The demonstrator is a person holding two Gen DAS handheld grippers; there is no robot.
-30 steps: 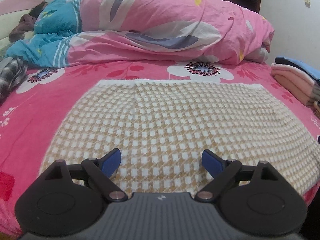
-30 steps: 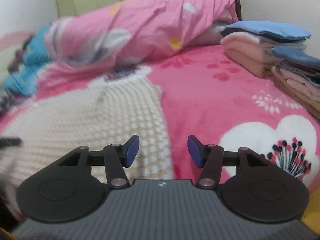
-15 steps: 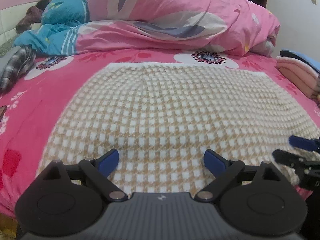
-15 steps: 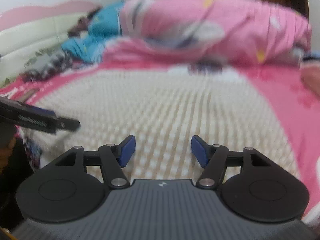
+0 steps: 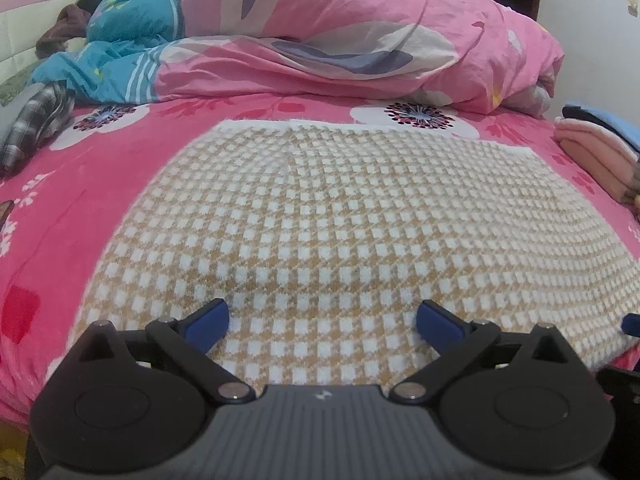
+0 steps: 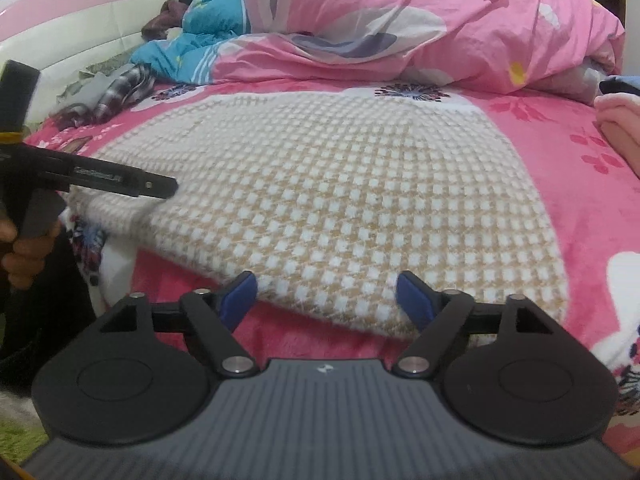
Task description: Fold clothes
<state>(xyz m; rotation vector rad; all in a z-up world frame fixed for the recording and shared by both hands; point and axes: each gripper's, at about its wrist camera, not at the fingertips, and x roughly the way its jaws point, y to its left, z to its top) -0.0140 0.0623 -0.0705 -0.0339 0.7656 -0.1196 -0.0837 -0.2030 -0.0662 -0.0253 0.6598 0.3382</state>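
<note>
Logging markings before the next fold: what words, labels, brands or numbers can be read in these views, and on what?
Small pale logo mark on the left gripper body: a symbol, no letters.
Same mark on the right gripper body: no letters.
Pale printed line on the side of the left gripper's fingers, right wrist view: too blurred to read.
Checked knit garment, bedsheet: no text.

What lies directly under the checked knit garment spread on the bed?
The checked knit garment lies flat on a pink floral bedsheet, which shows all around it. Whatever sits beneath its middle is covered.
</note>
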